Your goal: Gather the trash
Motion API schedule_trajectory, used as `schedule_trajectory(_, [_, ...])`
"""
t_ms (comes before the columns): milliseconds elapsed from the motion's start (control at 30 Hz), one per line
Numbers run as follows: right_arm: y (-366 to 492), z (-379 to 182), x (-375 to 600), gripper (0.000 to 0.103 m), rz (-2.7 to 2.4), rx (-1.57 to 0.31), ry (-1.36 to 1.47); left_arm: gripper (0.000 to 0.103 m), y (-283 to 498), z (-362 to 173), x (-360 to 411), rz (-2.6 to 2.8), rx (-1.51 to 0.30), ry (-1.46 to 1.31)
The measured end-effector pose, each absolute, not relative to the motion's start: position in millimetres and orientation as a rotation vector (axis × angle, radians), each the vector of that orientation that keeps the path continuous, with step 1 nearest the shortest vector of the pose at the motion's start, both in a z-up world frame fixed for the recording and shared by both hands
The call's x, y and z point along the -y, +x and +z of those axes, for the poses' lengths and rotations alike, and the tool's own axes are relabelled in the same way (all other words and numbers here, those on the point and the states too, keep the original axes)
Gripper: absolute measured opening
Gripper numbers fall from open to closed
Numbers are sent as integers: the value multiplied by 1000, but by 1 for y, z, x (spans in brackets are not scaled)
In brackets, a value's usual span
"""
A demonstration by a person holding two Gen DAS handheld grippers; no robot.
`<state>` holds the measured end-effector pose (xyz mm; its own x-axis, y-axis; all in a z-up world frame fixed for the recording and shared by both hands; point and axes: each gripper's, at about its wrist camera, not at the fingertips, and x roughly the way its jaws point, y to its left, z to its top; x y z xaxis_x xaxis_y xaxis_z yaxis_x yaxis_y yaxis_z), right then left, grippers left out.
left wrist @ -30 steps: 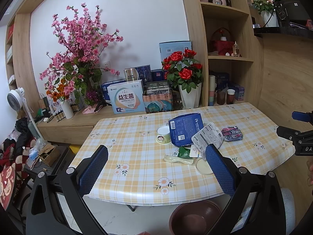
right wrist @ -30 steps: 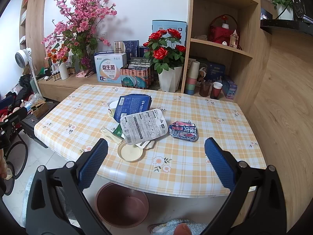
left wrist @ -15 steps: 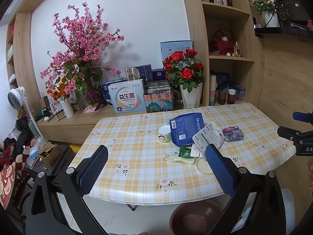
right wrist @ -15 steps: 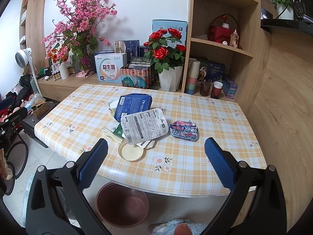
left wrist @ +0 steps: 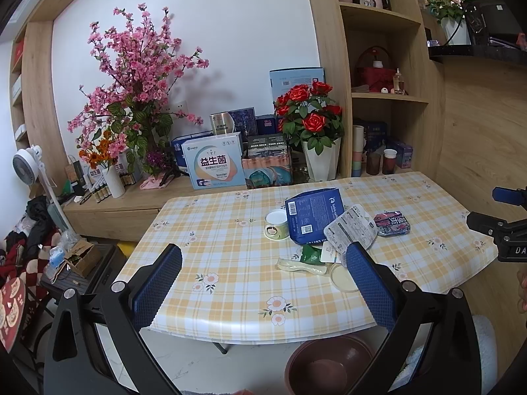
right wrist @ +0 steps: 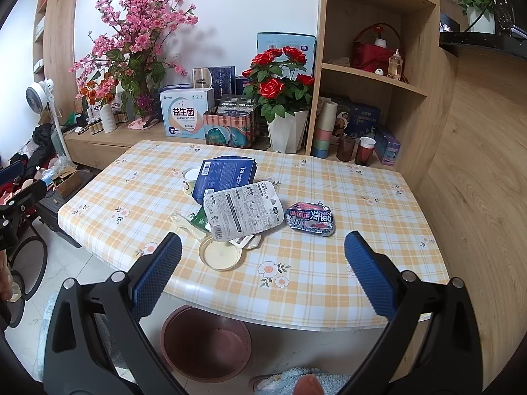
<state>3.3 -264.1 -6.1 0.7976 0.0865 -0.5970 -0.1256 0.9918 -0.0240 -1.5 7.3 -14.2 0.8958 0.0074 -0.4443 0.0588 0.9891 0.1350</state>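
Trash lies in a pile on the plaid table [right wrist: 346, 217]: a blue pouch [right wrist: 227, 175], a white printed lid [right wrist: 242, 210], a crumpled pink and blue wrapper [right wrist: 311, 219], a round cream lid [right wrist: 220, 253], a small paper cup [right wrist: 190, 179], a green sachet [right wrist: 198, 219] and a clear plastic piece [right wrist: 187, 225]. The pile also shows in the left wrist view, with the pouch [left wrist: 311, 215] and the cup [left wrist: 276, 225]. A brown bin [right wrist: 206, 342] stands on the floor under the table's near edge. My left gripper [left wrist: 263, 283] and right gripper [right wrist: 262, 273] are open and empty, short of the table.
A white vase of red roses [right wrist: 283, 98], boxes [right wrist: 186, 113] and a pink blossom arrangement [right wrist: 138, 33] stand on the sideboard behind the table. Wooden shelves [right wrist: 372, 72] rise at the right. A fan [right wrist: 38, 95] and clutter stand at the left.
Both views have drifted only slightly; the left one has eased a little to the left. Nothing on the table has moved, and both grippers stay open.
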Motion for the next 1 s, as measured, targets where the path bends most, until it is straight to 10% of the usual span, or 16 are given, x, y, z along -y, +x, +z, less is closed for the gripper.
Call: schedule_trajectory(1000, [4,-12,261,97,115,-642,-66,98,-2,-20,-11,-28,-463,142])
